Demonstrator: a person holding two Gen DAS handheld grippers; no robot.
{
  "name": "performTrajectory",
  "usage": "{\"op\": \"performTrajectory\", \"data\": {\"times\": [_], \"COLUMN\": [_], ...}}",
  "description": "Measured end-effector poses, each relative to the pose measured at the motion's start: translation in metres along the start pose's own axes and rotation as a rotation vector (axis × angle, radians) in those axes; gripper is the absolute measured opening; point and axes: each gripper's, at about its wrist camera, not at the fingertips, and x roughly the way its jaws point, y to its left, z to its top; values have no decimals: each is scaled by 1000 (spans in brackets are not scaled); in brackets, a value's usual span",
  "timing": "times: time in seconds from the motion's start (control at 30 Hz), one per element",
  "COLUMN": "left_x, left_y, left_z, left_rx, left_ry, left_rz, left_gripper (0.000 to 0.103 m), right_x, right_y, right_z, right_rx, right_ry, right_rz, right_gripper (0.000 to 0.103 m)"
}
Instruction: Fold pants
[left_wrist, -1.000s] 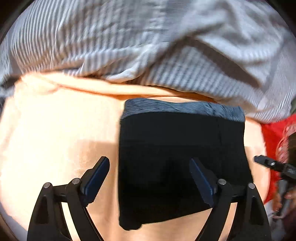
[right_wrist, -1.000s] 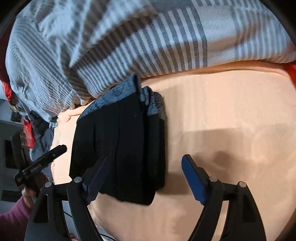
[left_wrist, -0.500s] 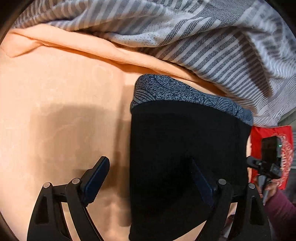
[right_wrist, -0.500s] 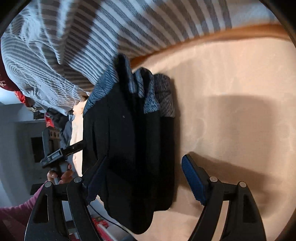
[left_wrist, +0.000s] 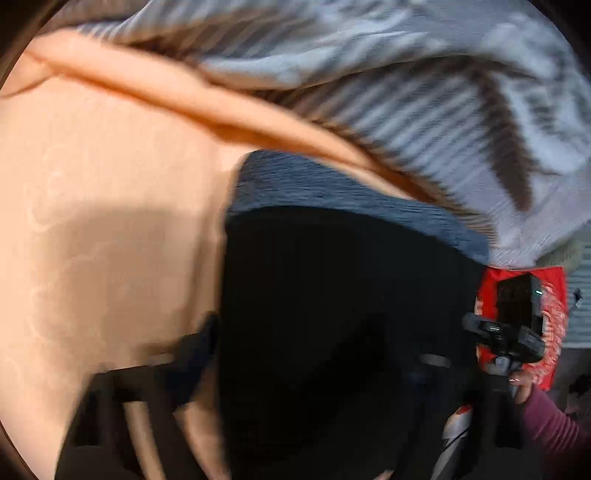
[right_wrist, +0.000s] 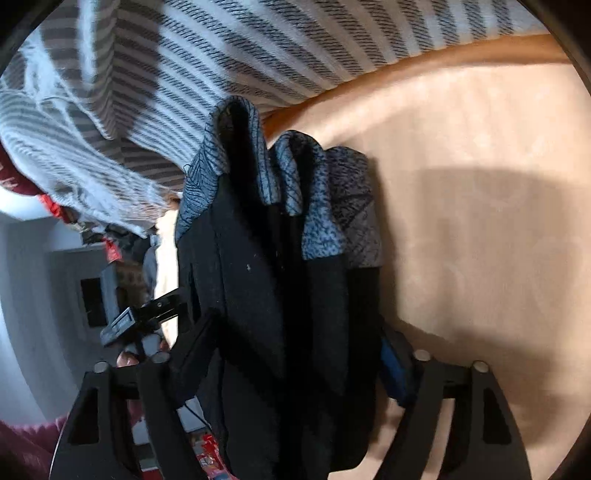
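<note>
Pants (right_wrist: 280, 295) are folded into a thick black bundle on the peach bed sheet (right_wrist: 480, 221), patterned cuffs toward the striped blanket (right_wrist: 258, 48). Right tool (right_wrist: 295, 354) straddles the stack, fingers pressing both sides, likely to lift or square it. Left tool (left_wrist: 314, 362) too blurred; grip can't be told.

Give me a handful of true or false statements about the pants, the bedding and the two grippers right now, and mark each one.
1. The black pants are folded into several layers. True.
2. The pants lie on a green sheet. False: the sheet is peach.
3. A striped grey blanket lies beyond the pants. True.
4. The right gripper is off to the side of the pants. False: its fingers straddle the folded stack.
5. The pants' waistband is plain white. False: it is patterned blue-grey.
</note>
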Motion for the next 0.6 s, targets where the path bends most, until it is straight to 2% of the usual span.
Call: {"op": "performTrajectory", "data": {"times": [0.1, 0.2, 0.4, 0.6], "left_x": [-6, -15, -34, -52], "left_y": [-11, -24, -50, -84], "left_z": [-4, -7, -19, -46], "left_rx": [15, 43, 72, 108], "left_ry": [-17, -36, -50, -67], "left_rz": [16, 26, 29, 44], "left_gripper": [57, 52, 52, 52], "right_x": [-5, -15, -36, -67], "right_y": [7, 14, 26, 27], "right_z": [-3, -10, -29, -57], "right_rx": [16, 15, 21, 16], "right_ry": [-7, -27, -44, -60], "right_rz": [-2, 9, 58, 90], "right_gripper": [53, 46, 44, 44]}}
